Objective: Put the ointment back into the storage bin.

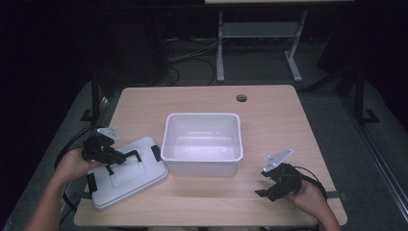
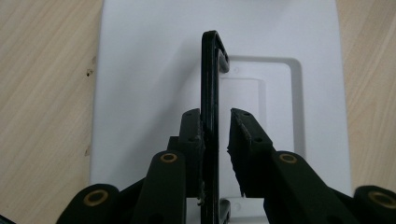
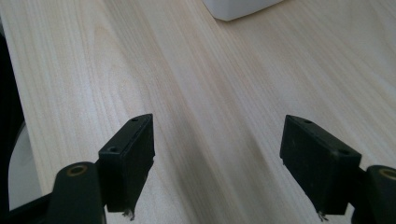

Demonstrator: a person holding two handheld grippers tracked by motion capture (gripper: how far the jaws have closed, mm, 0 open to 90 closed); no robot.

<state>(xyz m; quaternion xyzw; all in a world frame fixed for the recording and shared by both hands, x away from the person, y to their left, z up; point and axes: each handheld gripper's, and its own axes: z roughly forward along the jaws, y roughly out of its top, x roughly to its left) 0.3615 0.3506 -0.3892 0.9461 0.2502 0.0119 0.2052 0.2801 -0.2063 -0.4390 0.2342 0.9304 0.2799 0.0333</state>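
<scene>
Pale wood-grain rectangular surface (image 1: 269, 192) with rounded corners and a small round cable hole (image 1: 241, 98) near the far edge. Set on grey carpeted floor (image 1: 332, 120) in a dark room. Beyond it, the grey metal legs of another desk (image 1: 220, 48) and loose black cables (image 1: 192, 57) on the floor.

At the middle of the surface, an open white rectangular plastic bin (image 1: 202, 163), upright, with nothing seen inside. Just left of it, lying flat and skewed, a white rectangular plastic lid (image 1: 139, 178) with black side clips (image 1: 156, 152) and a black bar handle (image 2: 210, 93) raised on edge. One lid corner close to the bin, perhaps touching; cannot tell.

Left tongs (image 1: 118, 161) over the lid, narrowed around that handle. In the left gripper view (image 2: 217, 116), the pad at that view's left against the bar, the other just apart from it, so not yet clamped.

Right tongs (image 1: 264, 185) near the front right corner of the surface, well apart from bin and lid. Wide apart in the right gripper view (image 3: 217, 135), with bare wood between the pads and a bin corner far ahead.

Nothing between lid and bin.
</scene>
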